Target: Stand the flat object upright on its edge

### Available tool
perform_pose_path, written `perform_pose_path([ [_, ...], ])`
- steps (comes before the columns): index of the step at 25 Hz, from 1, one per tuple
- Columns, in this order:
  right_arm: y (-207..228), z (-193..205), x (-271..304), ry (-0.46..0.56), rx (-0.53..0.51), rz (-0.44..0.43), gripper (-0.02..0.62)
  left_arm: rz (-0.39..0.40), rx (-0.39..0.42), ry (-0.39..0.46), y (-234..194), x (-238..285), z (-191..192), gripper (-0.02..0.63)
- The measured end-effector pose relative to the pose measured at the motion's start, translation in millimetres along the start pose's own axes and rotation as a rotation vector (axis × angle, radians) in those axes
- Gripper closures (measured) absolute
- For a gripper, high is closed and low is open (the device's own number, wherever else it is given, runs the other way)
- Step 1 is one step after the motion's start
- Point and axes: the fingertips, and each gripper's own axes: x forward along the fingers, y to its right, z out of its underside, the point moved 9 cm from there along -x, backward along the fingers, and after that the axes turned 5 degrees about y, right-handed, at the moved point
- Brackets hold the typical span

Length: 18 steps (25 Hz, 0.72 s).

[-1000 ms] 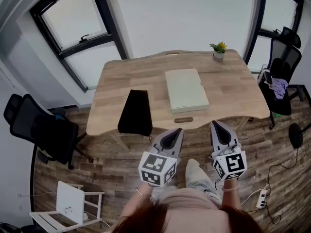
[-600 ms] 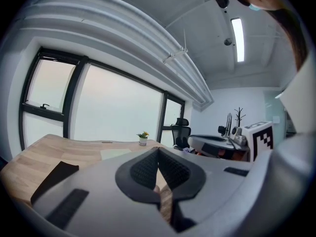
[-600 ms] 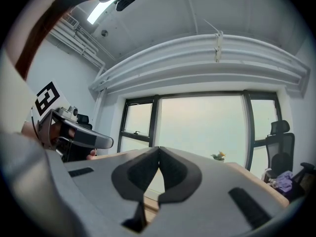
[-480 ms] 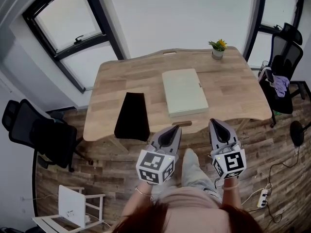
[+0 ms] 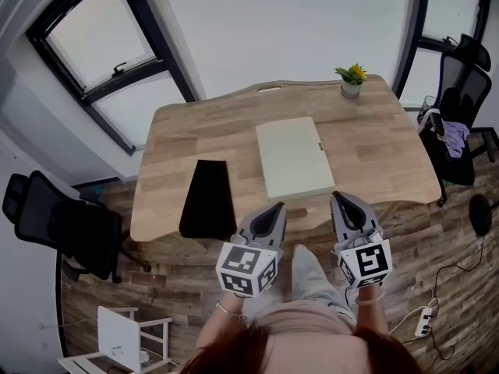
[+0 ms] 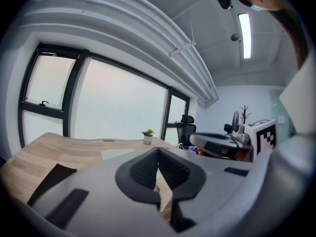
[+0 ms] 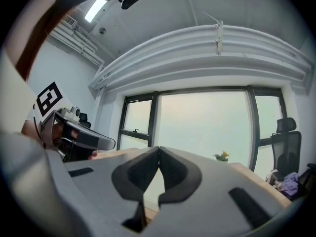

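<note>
**Grippers arrive at the near edge; the slab still lies flat**

Since a second ago the person has stepped in. Both grippers, which hung short of the table, now have their tips over its near edge, and the table sits closer under them.

The flat object (image 5: 292, 158), a pale green rectangular slab, lies face down on its broad side. It sits about midway along the table (image 5: 382, 150), with one short end close to the near edge and its long sides running toward the far edge. Nothing touches it.

The left gripper (image 5: 276, 207) is just off the slab's near left corner, and the right gripper (image 5: 337, 198) just off its near right corner, so the slab's near end lies between them. In each gripper view the two dark pads meet at the tip with nothing caught between them, so both are fully closed and empty.

To the slab's left, a black tapered sheet (image 5: 207, 199) lies flat on the table, and its wider end reaches the near edge. A small potted plant (image 5: 351, 80) with a yellow flower stands by the far right corner.

Off the table, one black office chair (image 5: 54, 224) is on the wooden floor to the left and another (image 5: 461, 92) is on the right. A white stool (image 5: 125, 337) stands near the person's left side.
</note>
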Motion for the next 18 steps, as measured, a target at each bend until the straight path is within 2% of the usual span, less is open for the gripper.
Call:
perform_pose_path([
  [18,71,19,85,-0.016,0.034,-0.010,0.595,-0.055,-0.007,-0.022,-55,93,-21,0.595],
])
